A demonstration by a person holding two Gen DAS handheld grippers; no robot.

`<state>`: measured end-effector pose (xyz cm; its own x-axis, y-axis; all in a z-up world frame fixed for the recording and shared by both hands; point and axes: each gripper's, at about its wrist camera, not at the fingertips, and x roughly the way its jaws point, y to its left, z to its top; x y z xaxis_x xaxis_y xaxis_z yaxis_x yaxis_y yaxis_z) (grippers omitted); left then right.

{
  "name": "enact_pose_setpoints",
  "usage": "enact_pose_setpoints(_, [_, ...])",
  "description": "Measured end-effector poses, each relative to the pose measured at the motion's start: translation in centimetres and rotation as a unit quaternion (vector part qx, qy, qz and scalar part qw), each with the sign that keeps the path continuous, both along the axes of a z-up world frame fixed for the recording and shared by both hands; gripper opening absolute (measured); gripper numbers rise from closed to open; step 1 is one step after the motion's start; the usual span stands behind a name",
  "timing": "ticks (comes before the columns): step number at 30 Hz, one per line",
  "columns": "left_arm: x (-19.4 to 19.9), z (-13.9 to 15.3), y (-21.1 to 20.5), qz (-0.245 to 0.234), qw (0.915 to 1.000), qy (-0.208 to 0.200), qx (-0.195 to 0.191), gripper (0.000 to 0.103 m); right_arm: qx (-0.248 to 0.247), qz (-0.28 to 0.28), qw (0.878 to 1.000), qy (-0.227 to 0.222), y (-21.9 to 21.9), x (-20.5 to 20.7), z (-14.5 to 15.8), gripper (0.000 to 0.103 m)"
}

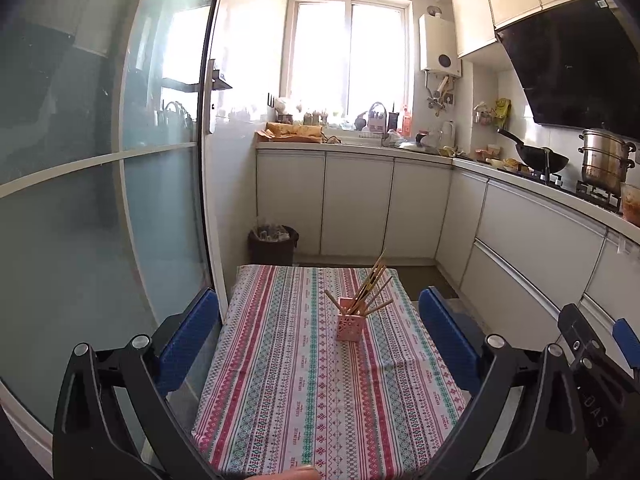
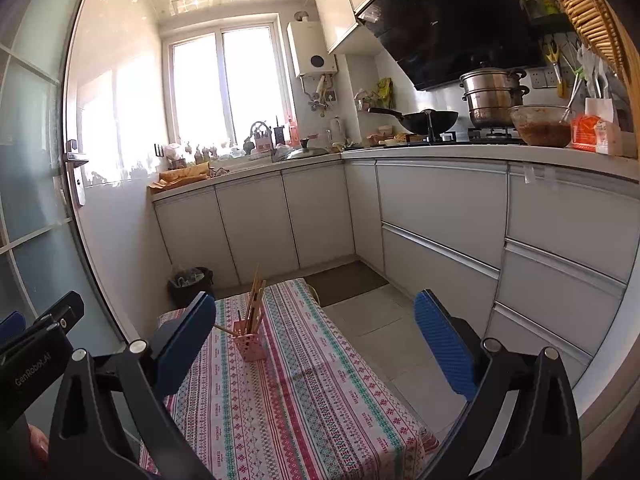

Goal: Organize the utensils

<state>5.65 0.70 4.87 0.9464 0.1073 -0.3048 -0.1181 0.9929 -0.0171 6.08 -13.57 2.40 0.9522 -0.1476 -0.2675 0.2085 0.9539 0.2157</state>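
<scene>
The left gripper [image 1: 320,332] is held level with its two blue pads spread wide apart and nothing between them; its black linkage arms fan out toward the lower corners of its own view. A fingertip [image 1: 298,472] shows at the bottom edge of that view. The right gripper [image 2: 316,336] is likewise wide open and empty, blue pads well apart, tilted slightly to its right. Each gripper shows at the edge of the other's view, so the two are side by side, near but apart. A bit of hand [image 2: 38,442] shows under the left gripper in the right wrist view.
</scene>
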Motion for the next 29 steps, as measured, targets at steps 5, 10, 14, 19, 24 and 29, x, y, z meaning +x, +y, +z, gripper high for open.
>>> enact_pose_setpoints(5, [0.0,0.0,-0.1,0.001,1.0000,-0.001,0.005,0.096,0.001,0.001,1.000,-0.001,0.1,-0.2,0.0,0.097])
enact_pose_setpoints(10, [-0.1,0.0,-0.1,0.002,1.0000,-0.001,0.008,0.096,0.006,0.002,1.000,0.001,0.0,-0.3,-0.1,0.097])
enact_pose_setpoints(14, [-0.1,0.0,-0.3,-0.003,0.9999,0.002,0.014,0.096,0.005,0.002,1.000,-0.001,0.0,-0.5,0.0,0.097])
enact_pose_setpoints(19, [-0.1,-0.1,-0.2,-0.004,0.9998,-0.002,0.020,0.082,0.010,0.000,1.000,-0.001,-0.3,-0.5,0.0,0.097])
enact_pose_setpoints(24, [-0.5,0.3,0.7,-0.017,0.9996,-0.014,-0.018,0.083,0.014,-0.001,1.000,-0.001,-0.5,-0.7,0.0,0.097])
enact_pose_setpoints(29, [-1.0,0.8,1.0,0.003,0.9994,-0.022,-0.028,0.096,0.018,-0.001,1.000,-0.008,-0.6,-1.0,0.1,0.097])
